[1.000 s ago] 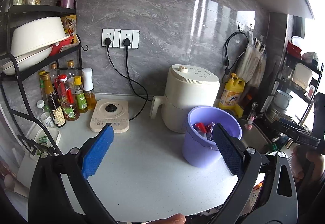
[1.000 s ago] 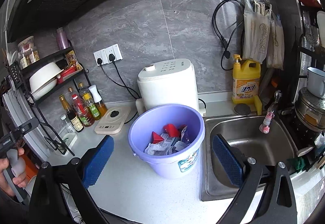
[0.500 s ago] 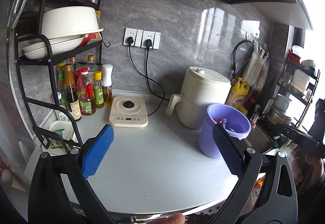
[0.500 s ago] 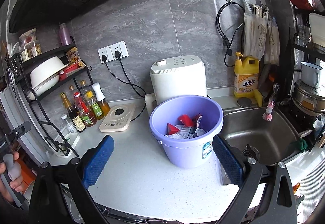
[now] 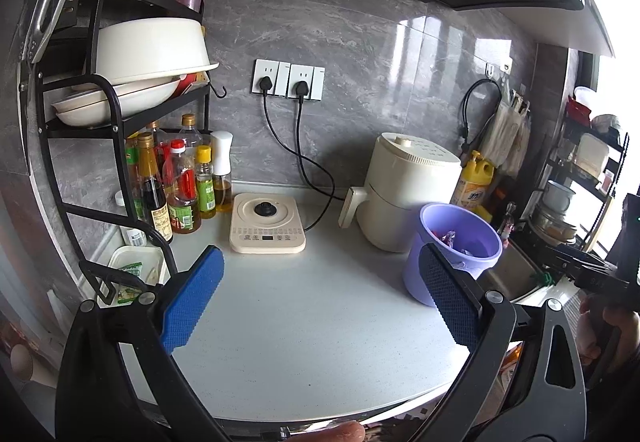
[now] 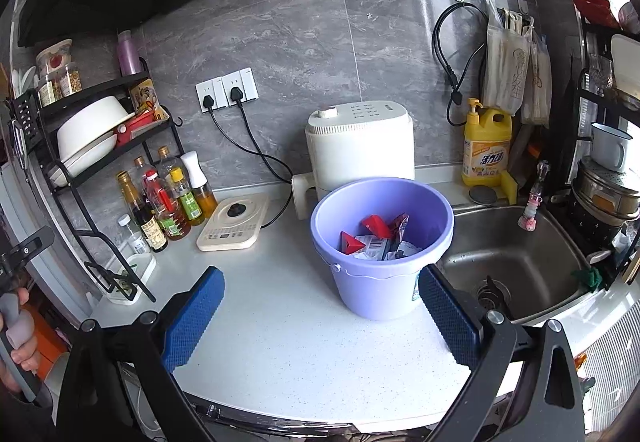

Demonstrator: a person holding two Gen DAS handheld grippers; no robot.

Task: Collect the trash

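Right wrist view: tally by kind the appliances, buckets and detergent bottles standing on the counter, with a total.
Appliances: 2, the tall cooker and the flat cooktop
Buckets: 1, the purple bucket
Detergent bottles: 1, the yellow detergent bottle
Total: 4
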